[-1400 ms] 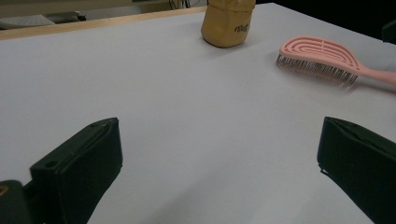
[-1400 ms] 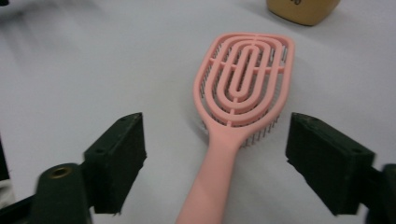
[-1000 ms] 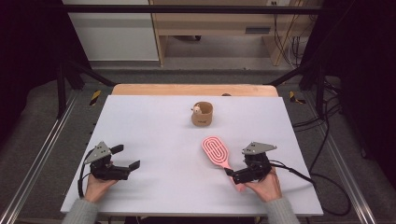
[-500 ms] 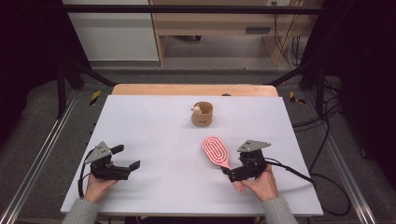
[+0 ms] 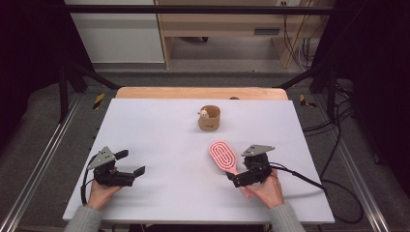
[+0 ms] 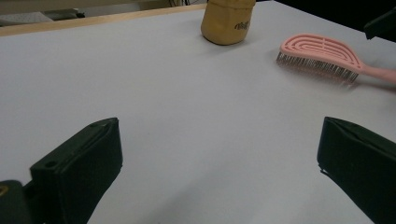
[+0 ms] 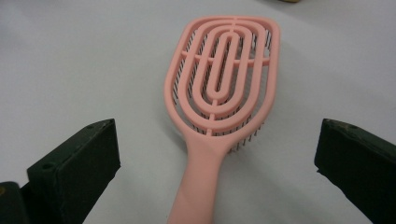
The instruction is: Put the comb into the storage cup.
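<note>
Cup (image 5: 209,119) upright, holding something pale; pink brush (image 5: 223,155) lies bristles-down nearby.

One camera hangs above the person's side of the white table (image 5: 159,145), looking forward and down, far enough to take in the whole top and the floor beyond. A second rides the left gripper (image 5: 126,163), set low near the surface, facing across the table toward the pink hairbrush (image 6: 322,58) and the tan cup (image 6: 228,21). The third rides the right gripper (image 5: 231,180), close over the brush, looking along its handle. All three views share the brush.
</note>
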Motion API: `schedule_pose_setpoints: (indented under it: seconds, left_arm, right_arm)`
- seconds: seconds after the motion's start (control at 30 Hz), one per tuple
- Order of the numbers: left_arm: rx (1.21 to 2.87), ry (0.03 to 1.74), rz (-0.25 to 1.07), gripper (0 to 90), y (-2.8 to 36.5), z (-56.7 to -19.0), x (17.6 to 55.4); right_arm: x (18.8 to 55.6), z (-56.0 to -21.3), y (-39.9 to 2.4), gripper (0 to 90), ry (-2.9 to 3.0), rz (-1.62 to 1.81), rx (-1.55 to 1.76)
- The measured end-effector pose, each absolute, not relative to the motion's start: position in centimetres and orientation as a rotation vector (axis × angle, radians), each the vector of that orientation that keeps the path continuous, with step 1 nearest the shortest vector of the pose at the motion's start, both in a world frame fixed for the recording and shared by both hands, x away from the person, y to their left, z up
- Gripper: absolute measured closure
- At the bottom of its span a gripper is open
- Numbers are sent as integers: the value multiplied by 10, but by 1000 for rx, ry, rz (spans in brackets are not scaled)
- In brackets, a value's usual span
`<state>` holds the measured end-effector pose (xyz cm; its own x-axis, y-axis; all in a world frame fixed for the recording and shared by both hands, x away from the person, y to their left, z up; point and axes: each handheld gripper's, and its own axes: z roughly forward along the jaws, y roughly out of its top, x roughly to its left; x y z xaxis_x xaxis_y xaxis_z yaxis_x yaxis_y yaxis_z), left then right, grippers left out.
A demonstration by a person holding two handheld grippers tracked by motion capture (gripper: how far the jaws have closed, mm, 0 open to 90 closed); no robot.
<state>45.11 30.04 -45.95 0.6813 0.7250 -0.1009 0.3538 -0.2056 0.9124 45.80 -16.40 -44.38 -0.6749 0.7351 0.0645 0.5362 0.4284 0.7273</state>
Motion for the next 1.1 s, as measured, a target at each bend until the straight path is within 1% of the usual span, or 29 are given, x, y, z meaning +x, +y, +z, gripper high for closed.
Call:
schedule_pose_setpoints:
  seconds: [0.23, 0.4, 0.47, 0.63, 0.8, 1.03, 1.1]
  left_arm:
    - [1812, 858, 427, 0, 300, -460, 451]
    - [1813, 858, 427, 0, 300, -460, 451]
    - [1812, 858, 426, 0, 300, -460, 451]
    - [1812, 859, 426, 0, 301, -460, 451]
    - [1812, 858, 427, 0, 301, -460, 451]
    - [1811, 858, 426, 0, 301, -460, 451]
    - [1812, 858, 426, 0, 301, -460, 451]
  right_arm:
    - [460, -450, -160, 5, 2440, 1056, 1125]
    - [462, -452, -159, 31, 2449, 1022, 1127]
    - [462, -453, -158, 64, 2457, 1013, 1135]
    - [461, -457, -157, 102, 2464, 975, 1147]
    - [461, -460, -155, 166, 2473, 950, 1144]
    - [461, -460, -155, 299, 2495, 955, 1157]
    - [461, -460, -155, 323, 2505, 957, 1168]
